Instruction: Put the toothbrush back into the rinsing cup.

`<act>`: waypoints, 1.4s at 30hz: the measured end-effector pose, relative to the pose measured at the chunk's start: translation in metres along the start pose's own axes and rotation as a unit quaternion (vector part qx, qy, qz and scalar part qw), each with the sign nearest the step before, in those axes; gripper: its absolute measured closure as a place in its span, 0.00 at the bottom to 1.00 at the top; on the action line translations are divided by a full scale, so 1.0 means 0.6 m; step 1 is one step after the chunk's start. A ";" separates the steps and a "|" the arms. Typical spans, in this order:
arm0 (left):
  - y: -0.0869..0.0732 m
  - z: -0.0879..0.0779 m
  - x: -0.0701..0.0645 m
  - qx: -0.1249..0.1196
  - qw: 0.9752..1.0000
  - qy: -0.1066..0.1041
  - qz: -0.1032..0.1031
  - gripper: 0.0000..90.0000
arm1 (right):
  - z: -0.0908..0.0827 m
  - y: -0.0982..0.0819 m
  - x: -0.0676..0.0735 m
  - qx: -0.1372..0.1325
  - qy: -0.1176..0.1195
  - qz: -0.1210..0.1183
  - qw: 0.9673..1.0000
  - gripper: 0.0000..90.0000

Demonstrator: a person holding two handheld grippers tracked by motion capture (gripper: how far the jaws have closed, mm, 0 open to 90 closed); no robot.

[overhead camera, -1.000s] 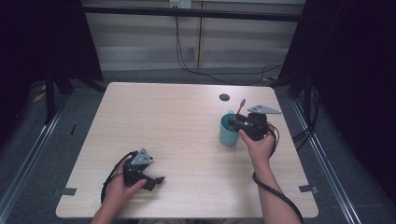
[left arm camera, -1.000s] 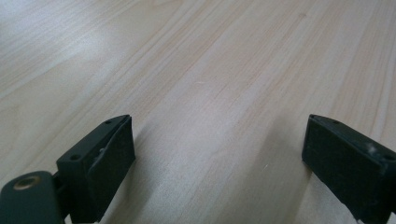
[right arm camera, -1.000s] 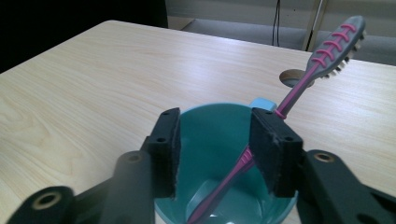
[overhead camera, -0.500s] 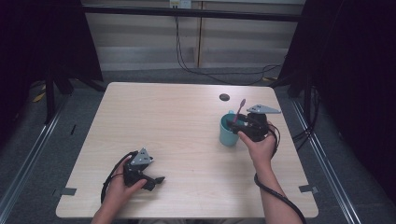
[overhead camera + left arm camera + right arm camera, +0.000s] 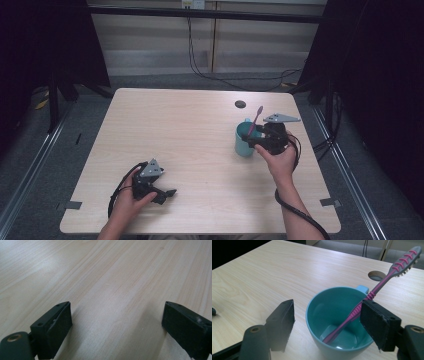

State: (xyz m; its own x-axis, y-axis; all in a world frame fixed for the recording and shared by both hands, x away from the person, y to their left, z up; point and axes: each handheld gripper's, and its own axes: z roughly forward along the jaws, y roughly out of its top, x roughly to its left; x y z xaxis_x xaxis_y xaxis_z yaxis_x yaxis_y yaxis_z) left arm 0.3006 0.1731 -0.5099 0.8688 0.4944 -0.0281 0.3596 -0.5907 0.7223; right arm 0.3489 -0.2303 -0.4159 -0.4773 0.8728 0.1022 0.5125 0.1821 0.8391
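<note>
A ribbed pink toothbrush (image 5: pixel 372 293) leans in the smooth teal mug (image 5: pixel 329 315), between the right gripper's (image 5: pixel 329 326) just-opened jaws, unclamped.

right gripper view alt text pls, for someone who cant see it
A pink toothbrush stands slanted in a teal mug on a pale wooden table, bristle head up past the rim. The right tongs are open, one black jaw on each side of the mug.

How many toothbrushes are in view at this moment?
1. The pink toothbrush stands tilted in the teal mug on the table's right side, head up, leaning on the rim. None elsewhere that I can see.
</note>
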 end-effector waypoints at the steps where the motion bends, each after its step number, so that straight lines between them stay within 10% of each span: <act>1: 0.000 0.000 0.000 0.001 1.000 0.000 0.001 0.10 | -0.001 0.000 0.000 0.000 0.001 0.000 1.000 0.30; 42: 0.000 0.000 0.000 0.001 1.000 0.001 0.001 0.10 | -0.044 -0.033 0.012 0.019 0.031 -0.014 0.999 0.19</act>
State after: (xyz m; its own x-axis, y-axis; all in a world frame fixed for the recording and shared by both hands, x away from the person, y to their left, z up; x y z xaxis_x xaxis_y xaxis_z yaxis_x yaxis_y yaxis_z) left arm 0.3007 0.1733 -0.5097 0.8693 0.4937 -0.0250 0.3578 -0.5936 0.7208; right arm 0.3165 -0.2394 -0.4179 -0.5344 0.8376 0.1131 0.5251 0.2242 0.8209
